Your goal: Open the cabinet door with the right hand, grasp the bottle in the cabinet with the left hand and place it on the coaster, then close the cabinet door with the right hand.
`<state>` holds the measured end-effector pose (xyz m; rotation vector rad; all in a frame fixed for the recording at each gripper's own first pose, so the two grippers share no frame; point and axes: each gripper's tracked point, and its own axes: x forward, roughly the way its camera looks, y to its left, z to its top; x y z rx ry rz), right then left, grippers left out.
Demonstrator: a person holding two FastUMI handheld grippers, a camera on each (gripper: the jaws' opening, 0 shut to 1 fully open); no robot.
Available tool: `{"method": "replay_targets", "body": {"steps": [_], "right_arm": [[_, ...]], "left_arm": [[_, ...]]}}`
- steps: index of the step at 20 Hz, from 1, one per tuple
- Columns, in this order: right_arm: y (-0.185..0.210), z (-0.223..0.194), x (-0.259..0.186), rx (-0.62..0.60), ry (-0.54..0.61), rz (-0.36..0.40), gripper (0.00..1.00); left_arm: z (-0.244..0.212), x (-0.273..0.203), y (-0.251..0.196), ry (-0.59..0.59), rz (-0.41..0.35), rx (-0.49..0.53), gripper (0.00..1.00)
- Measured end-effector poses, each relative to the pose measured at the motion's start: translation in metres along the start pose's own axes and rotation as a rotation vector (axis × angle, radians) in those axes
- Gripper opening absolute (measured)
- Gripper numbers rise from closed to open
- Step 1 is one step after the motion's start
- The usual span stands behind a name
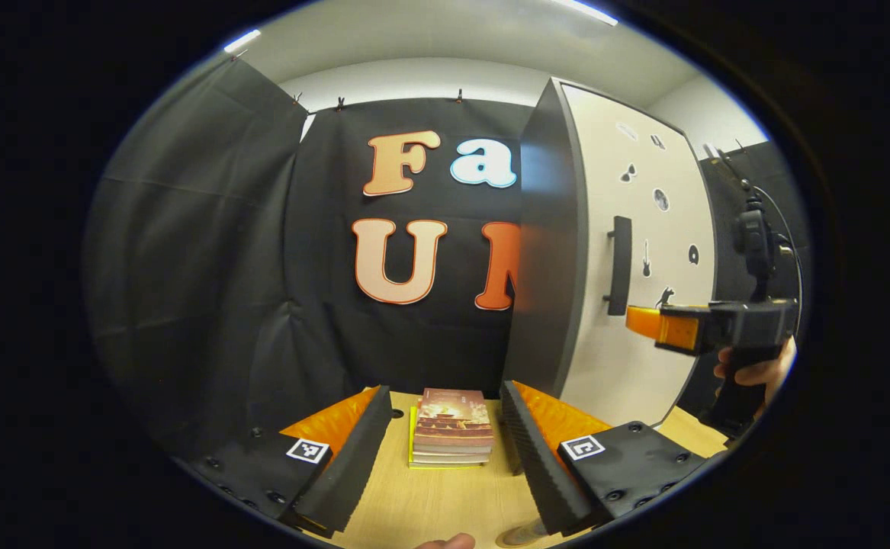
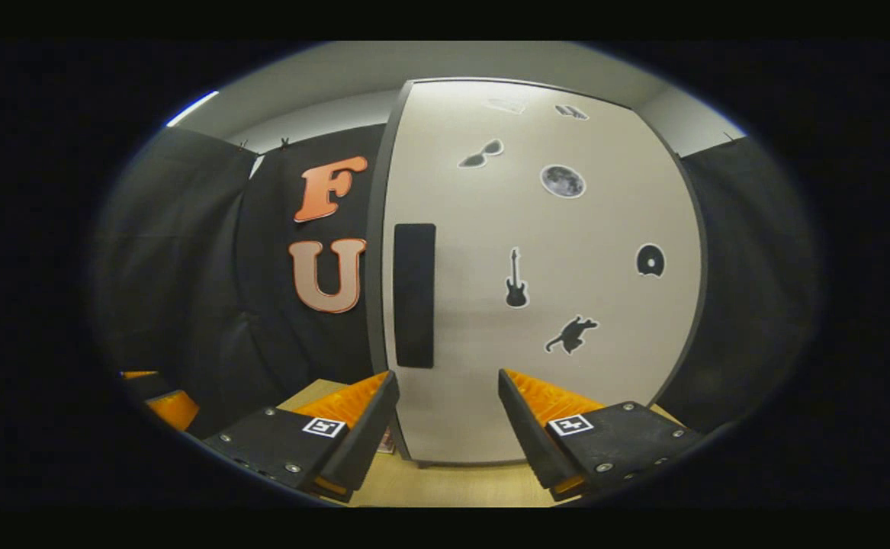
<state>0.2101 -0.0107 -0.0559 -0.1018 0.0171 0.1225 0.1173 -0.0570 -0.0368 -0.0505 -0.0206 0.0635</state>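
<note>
The left hand-held gripper (image 1: 445,450) hangs low over the wooden counter (image 1: 429,503), fingers spread wide and holding nothing, with a stack of books (image 1: 451,427) lying just beyond them. The right hand-held gripper (image 2: 445,427) is likewise wide open and empty, facing the cabinet door (image 2: 551,305), which is closed, near its dark vertical handle (image 2: 414,296). Small stickers dot the door.
</note>
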Motion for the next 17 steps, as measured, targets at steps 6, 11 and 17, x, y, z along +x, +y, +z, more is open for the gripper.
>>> {"method": "replay_targets", "body": {"steps": [6,11,17], "right_arm": [[-0.05,-0.009,-0.1,0.022,0.01,-0.029,0.83],[-0.088,-0.004,-0.166,0.054,-0.034,-0.061,0.87],[-0.109,-0.006,-0.201,0.093,-0.069,-0.069,0.88]], "left_arm": [[0.017,-0.037,-0.055,-0.008,-0.024,0.008,0.95],[0.03,-0.074,-0.101,-0.029,-0.038,0.024,0.95],[0.042,-0.107,-0.123,-0.061,-0.018,0.052,0.94]]}}
